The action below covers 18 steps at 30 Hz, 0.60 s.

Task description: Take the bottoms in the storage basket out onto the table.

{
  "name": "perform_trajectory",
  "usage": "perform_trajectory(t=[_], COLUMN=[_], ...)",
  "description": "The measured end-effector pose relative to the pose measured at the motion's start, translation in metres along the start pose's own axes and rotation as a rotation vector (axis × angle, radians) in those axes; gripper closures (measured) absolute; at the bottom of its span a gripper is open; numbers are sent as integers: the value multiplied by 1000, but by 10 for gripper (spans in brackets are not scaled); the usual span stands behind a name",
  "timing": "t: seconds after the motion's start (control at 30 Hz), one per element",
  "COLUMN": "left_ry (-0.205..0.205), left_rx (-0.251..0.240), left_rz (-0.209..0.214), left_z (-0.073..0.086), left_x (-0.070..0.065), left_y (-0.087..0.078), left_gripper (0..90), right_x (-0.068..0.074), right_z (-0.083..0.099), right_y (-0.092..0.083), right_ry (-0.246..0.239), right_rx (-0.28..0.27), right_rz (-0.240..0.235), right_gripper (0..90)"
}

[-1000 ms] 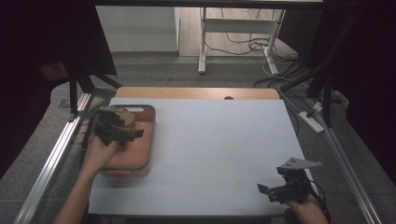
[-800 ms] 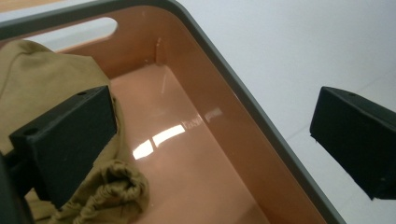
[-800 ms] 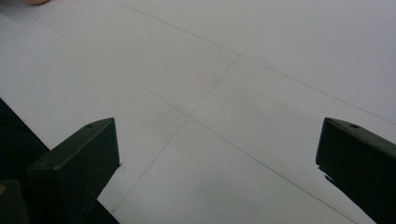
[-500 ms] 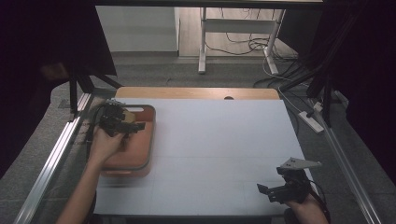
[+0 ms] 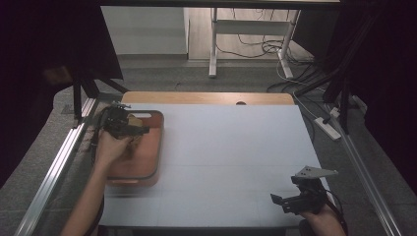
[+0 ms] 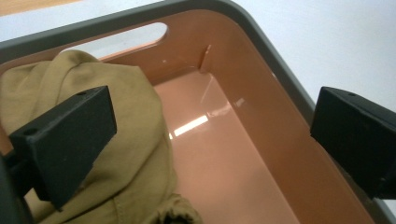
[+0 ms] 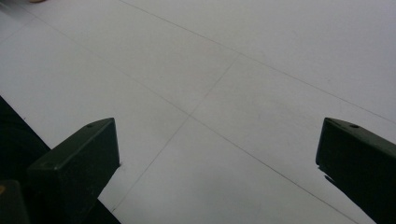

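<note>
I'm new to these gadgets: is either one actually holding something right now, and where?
No. The left gripper is open over the olive cloth in the orange bin; the right gripper is open above the table.

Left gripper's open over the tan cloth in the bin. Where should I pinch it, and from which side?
Probably the raised fold of the tan cloth bunched at the orange bin's far end. Bring the left gripper down from above: the walls block a side approach, and the open floor beside the cloth leaves room for one of the fingers.

Black left gripper (image 5: 129,129), black right gripper (image 5: 286,203) topped by grey three-cornered plate, blocky screw-holed jaws
</note>
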<state>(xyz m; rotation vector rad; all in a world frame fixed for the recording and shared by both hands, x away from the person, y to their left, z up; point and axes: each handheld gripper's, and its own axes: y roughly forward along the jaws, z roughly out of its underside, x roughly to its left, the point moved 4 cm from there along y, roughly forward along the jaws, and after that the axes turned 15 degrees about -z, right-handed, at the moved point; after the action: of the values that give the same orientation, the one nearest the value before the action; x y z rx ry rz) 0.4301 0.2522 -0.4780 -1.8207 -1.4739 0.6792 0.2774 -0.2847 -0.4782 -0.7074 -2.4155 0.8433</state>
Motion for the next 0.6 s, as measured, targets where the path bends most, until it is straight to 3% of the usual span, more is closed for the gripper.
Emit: perform_trajectory(t=[0.33, 0.47, 0.6], left_ry=[-26, -24, -16], left_rx=[66, 74, 76], left_rz=[-49, -57, -98], left_z=[2, 2, 0], left_x=[10, 10, 12], left_y=[23, 25, 25], left_gripper=[0, 0, 0], right_x=[0, 0, 0], right_z=[0, 0, 0], right_y=[0, 0, 0], right_ry=[0, 1, -2], right_rx=[0, 2, 2], right_rz=[1, -2, 1], right_gripper=[0, 0, 0])
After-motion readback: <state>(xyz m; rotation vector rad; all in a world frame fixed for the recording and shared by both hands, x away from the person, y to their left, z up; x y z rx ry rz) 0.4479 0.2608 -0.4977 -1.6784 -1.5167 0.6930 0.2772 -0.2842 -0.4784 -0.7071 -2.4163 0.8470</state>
